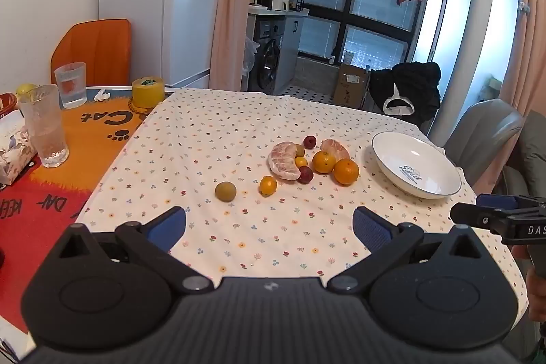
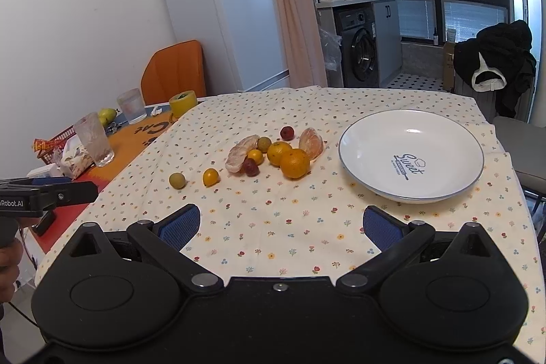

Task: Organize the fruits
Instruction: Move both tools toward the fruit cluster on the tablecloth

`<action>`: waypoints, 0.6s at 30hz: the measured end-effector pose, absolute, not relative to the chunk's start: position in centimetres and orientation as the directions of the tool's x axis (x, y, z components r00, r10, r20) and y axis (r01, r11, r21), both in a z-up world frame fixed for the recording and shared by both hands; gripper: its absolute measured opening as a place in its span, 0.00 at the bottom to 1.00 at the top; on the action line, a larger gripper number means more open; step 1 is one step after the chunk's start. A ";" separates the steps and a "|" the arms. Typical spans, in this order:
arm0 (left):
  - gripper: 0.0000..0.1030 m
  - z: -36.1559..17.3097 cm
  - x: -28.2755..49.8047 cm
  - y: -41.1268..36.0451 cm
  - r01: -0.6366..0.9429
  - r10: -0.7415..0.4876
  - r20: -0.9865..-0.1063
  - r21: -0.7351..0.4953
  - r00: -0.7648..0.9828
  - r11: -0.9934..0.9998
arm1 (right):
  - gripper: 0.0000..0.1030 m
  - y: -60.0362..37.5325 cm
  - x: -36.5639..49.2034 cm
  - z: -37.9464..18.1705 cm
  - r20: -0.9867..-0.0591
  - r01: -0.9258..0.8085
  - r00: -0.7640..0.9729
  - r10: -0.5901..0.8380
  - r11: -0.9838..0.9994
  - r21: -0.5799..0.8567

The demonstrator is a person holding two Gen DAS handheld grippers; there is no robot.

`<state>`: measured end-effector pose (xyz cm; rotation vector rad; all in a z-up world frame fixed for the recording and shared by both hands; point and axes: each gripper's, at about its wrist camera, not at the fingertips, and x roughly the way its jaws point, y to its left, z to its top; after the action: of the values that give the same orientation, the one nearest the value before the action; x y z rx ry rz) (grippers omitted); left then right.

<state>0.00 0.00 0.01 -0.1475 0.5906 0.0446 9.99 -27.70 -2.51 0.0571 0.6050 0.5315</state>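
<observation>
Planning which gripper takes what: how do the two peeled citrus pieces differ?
The left peeled piece is longer, paler and curved, touching a dark red fruit; the right peeled piece is shorter, more orange, and nearer the plate. Both lie peeled on the tablecloth.

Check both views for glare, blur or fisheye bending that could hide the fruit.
Left wrist: sharp; the white plate shows a small glare spot, walls bow at edges. Right wrist: sharp, dark corner vignetting, glare on the plate only; the oranges stay clear, soft shadows.
</observation>
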 end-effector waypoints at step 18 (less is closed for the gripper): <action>1.00 0.1 0.1 0.2 -0.083 0.000 -0.552 -0.125 0.834 0.989 | 1.00 -27.7 9.9 -2.1 -0.520 -0.468 0.698 0.492 0.863 0.189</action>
<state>0.13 0.19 0.11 -0.1465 0.5835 0.0446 9.87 -27.68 -2.11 0.0437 0.5919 0.5350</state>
